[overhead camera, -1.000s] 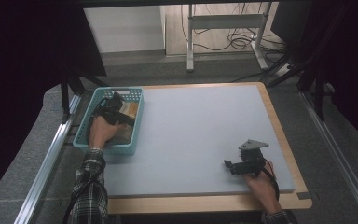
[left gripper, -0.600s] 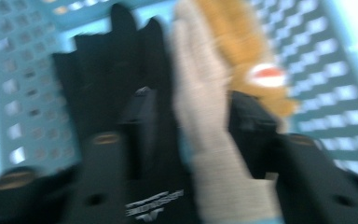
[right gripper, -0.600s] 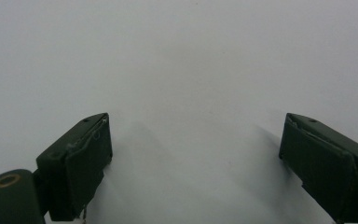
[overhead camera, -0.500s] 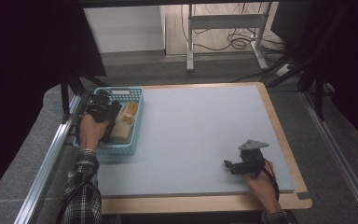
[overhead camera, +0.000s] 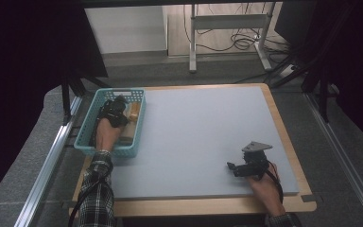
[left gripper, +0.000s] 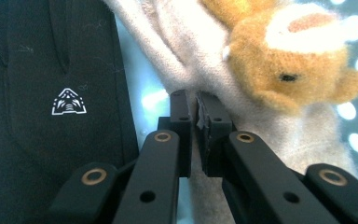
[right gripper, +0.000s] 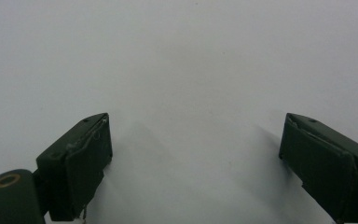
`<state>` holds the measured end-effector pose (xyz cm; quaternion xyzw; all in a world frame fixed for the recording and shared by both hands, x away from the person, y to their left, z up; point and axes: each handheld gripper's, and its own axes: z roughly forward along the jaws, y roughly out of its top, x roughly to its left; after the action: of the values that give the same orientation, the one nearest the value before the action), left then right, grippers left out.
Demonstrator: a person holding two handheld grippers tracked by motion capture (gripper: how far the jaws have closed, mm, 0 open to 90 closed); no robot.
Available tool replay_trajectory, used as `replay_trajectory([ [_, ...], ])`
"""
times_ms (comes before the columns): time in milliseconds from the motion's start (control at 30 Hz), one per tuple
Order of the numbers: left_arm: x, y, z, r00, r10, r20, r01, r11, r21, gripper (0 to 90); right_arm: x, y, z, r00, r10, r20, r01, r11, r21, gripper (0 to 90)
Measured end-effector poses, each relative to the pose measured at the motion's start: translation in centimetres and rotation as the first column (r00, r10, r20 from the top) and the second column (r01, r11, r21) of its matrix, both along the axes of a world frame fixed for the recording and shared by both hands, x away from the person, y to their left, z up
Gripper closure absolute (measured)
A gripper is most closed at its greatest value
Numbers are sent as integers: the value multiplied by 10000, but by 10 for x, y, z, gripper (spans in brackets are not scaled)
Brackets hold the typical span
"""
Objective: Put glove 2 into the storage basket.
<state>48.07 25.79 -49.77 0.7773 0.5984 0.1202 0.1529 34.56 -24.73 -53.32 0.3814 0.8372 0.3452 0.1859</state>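
A teal plastic basket (overhead camera: 139, 120) stands at the mat's left edge. Inside it my left gripper (overhead camera: 118, 106) points down among the contents. In the left gripper view its jaws (left gripper: 196, 109) are closed together, pinching a fold of beige cloth that belongs to an orange and beige plush toy (left gripper: 279, 60). A black glove (left gripper: 51, 93) with a small white logo lies beside it. My right gripper (overhead camera: 230, 166) rests on the grey mat near the front right, and it is open (right gripper: 196, 158) with only bare mat between the pads.
The grey mat (overhead camera: 198, 132) covers a wooden table (overhead camera: 293, 142). A metal rail (overhead camera: 52, 156) runs along the left side. Beyond the far edge are a desk frame (overhead camera: 227, 28) and floor cables.
The left hand shifted toward the basket's far left, then came back down onto the plush toy. The right hand has stayed put.
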Motion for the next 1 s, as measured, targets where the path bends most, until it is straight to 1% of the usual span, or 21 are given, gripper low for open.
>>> replay_trajectory([
  [133, -2, 8, 1, 9997, 162, 174, -160, 9998, -130, 809, 0, 0, 0, 10000, 0, -1, 0, 10000, 0, 90],
  [200, -4, 13, 3, 9990, 252, 361, -245, 9995, -176, 770, 0, 0, 0, 10000, 1, -2, -1, 10000, 1, 90],
  [233, -5, 15, 4, 9985, 318, 454, -309, 9993, -203, 723, 0, 0, 0, 10000, 0, 2, 0, 10000, -2, 90],
  [267, -6, 16, 5, 9980, 351, 523, -341, 9992, -202, 723, 0, 0, 0, 10000, 0, 2, 0, 10000, -2, 90],
  [367, -10, 20, 8, 9965, 397, 741, -395, 9992, -40, 642, 0, 0, 0, 10000, -1, 5, 1, 10000, -2, 90],
  [433, -11, 23, 9, 9952, 449, 866, -448, 9990, -25, 598, 0, 0, 0, 10000, -1, 4, 1, 10000, -2, 90],
  [533, -14, 27, 12, 9936, 560, 982, -546, 9984, -167, 524, 0, 0, 0, 10000, 1, 6, -1, 10000, -5, 90],
  [567, -16, 30, 13, 9928, 554, 1065, -534, 9983, -218, 488, 0, 0, 0, 10000, 1, 2, -1, 10000, 1, 90],
  [633, -17, 31, 14, 9923, 559, 1109, -535, 9983, -244, 448, 0, 0, 0, 10000, 0, 6, 0, 10000, -5, 90],
  [667, -18, 32, 15, 9917, 561, 1160, -532, 9982, -274, 448, 0, 0, 0, 10000, 0, 6, 0, 10000, -5, 90],
  [700, -19, 34, 17, 9903, 612, 1249, -569, 9977, -377, 406, 0, 0, 0, 10000, 6, 4, -6, 10000, 0, 90],
  [733, -19, 34, 17, 9903, 612, 1249, -569, 9977, -377, 386, 0, 0, 0, 10000, 6, 4, -6, 10000, 0, 90],
  [767, -20, 36, 17, 9896, 594, 1307, -545, 9977, -408, 386, 0, 0, 0, 10000, 3, 4, -3, 10000, 0, 90],
  [800, -21, 36, 18, 9888, 635, 1353, -572, 9971, -498, 369, 0, 0, 0, 10000, 4, 4, -4, 10000, 2, 90],
  [867, -24, 38, 20, 9870, 652, 1470, -581, 9970, -520, 320, 0, 0, 0, 10000, 4, 4, -4, 10000, 1, 90],
  [900, -25, 39, 21, 9862, 652, 1525, -572, 9968, -566, 320, 0, 0, 0, 10000, 4, 4, -4, 10000, 1, 90],
  [967, -28, 42, 23, 9841, 628, 1660, -513, 9960, -729, 263, 0, 0, 0, 10000, 5, 4, -5, 10000, -1, 90],
  [1000, -28, 42, 23, 9841, 628, 1660, -513, 9960, -729, 247, 0, 0, 0, 10000, 5, 4, -5, 10000, -1, 90],
])
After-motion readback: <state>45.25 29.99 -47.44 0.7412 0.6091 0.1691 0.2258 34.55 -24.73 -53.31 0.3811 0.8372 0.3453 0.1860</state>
